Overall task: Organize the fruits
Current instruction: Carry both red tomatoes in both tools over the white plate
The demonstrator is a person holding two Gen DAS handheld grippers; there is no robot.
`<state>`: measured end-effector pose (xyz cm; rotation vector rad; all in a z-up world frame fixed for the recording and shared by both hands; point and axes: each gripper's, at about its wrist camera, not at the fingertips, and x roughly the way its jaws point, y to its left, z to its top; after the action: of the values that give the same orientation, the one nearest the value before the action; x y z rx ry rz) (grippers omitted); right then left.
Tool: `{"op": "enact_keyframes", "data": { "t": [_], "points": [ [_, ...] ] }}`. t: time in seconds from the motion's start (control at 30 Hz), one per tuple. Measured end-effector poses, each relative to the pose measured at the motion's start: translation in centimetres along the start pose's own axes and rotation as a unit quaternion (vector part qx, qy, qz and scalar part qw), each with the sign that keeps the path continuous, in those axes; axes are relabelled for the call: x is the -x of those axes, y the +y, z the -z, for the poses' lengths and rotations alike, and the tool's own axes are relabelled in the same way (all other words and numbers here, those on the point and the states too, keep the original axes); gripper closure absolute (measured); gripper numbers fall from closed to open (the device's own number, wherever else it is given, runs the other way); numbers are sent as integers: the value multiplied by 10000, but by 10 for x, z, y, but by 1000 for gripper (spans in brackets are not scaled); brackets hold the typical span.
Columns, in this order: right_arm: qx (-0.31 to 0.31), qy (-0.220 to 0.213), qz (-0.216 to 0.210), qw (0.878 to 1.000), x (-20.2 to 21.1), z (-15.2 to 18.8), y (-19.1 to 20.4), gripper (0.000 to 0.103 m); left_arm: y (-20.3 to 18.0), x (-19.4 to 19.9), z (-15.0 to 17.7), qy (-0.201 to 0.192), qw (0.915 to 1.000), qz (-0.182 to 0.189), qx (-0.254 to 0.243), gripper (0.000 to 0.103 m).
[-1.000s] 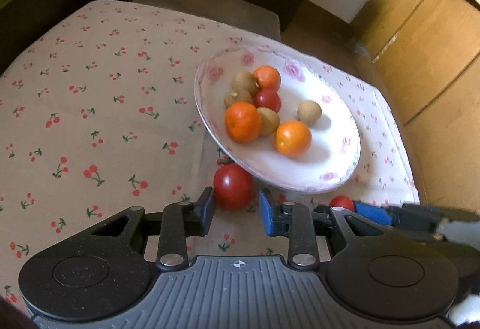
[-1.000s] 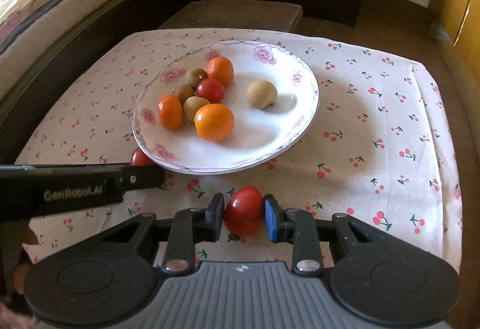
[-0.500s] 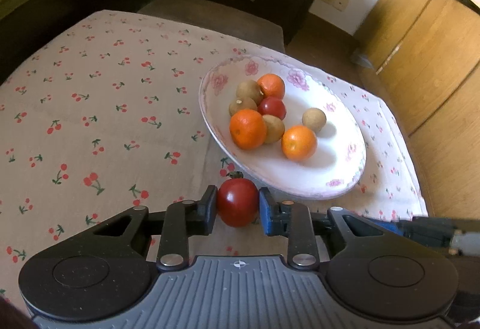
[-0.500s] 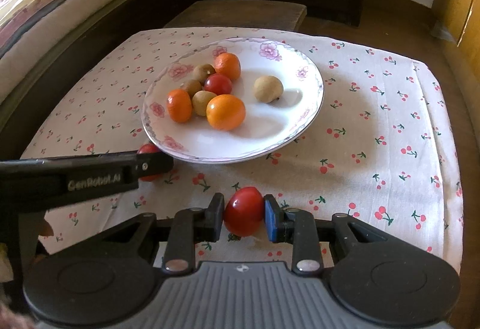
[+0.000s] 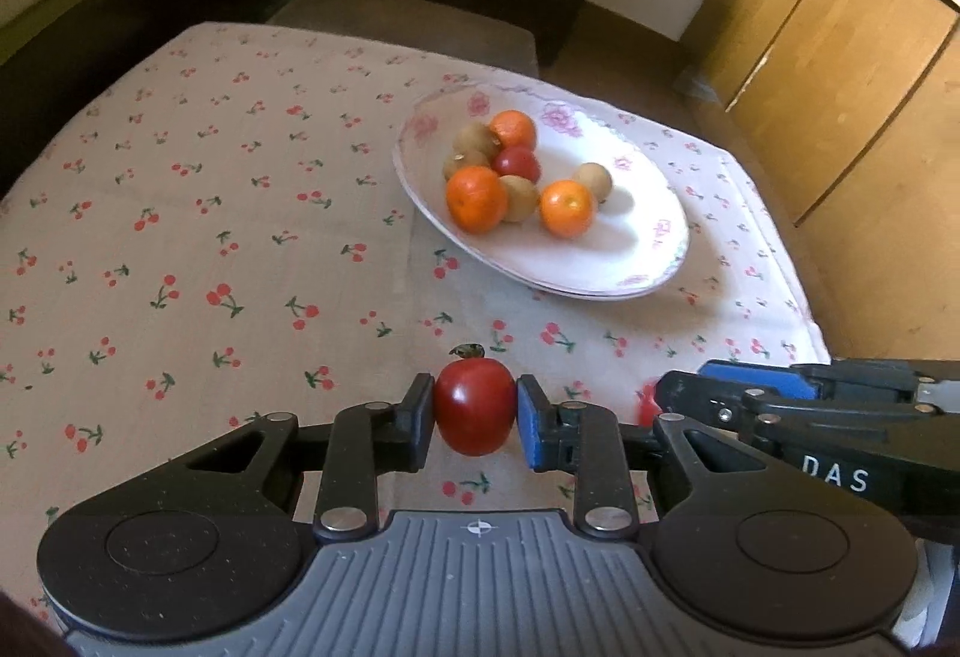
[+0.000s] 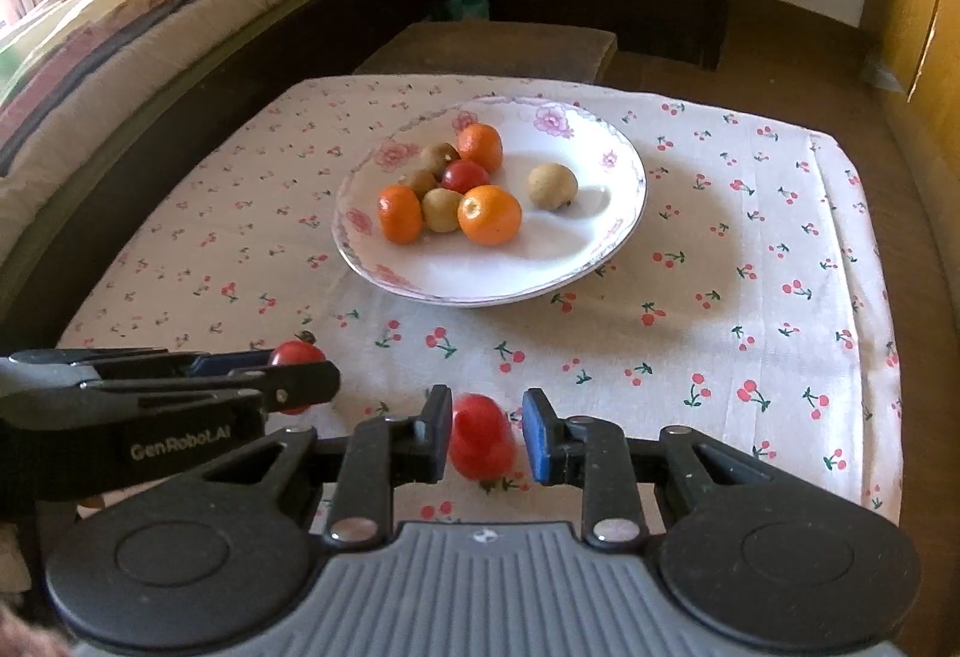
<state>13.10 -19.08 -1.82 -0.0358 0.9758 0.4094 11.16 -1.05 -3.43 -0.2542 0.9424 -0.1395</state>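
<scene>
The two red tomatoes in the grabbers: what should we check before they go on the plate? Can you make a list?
1. Left gripper pinching its tomato: ok.
2. Right gripper pinching its tomato: cannot tell; it looks blurred, with a gap beside the blue pad.
3. Bare room on the plate: ok, the right part is free.
4. Fruit pile sitting still: ok.
5. Grippers apart from each other: ok, though close.
</scene>
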Motion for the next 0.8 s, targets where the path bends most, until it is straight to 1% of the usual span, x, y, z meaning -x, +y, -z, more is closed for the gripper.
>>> {"op": "enact_keyframes", "data": {
  "t": [0.13, 0.23, 0.3, 0.37, 0.43, 0.5, 0.53, 0.6, 0.63, 0.7, 0.8],
  "points": [
    [-54, -14, -5, 10000, 5, 1, 4, 76, -5, 12, 2, -47, 9999, -48, -135, 67],
    [-33, 88, -107, 9999, -1, 1, 5, 76, -1, 15, 4, -6, 9999, -132, -85, 66],
    [-48, 170, -256, 9995, -11, -1, 10, 76, 2, 14, 4, 70, 9999, -119, -7, 66],
    [89, 233, -363, 9990, -20, -2, 19, 75, 5, 11, 4, 74, 9998, -135, -82, 66],
    [151, 371, -405, 9984, -27, -2, 25, 75, 12, 5, 5, 165, 9998, -115, 13, 66],
    [84, 435, -425, 9981, -30, 0, 26, 74, 18, 1, 4, 218, 9996, -145, 44, 66],
    [109, 455, -415, 9980, -31, 2, 27, 74, 20, -1, 4, 247, 9995, -162, 73, 66],
    [177, 492, -249, 9983, -34, 4, 30, 73, 21, -2, 4, 298, 9994, -107, 134, 66],
    [233, 579, -157, 9979, -38, 6, 33, 72, 19, -3, 5, 304, 9994, -135, 80, 66],
    [435, 580, -74, 9973, -38, 10, 38, 73, 16, -2, 7, 304, 9994, -186, -41, 66],
    [427, 604, -45, 9973, -36, 13, 37, 74, 18, -1, 9, 315, 9993, -186, -70, 66]
  ]
}}
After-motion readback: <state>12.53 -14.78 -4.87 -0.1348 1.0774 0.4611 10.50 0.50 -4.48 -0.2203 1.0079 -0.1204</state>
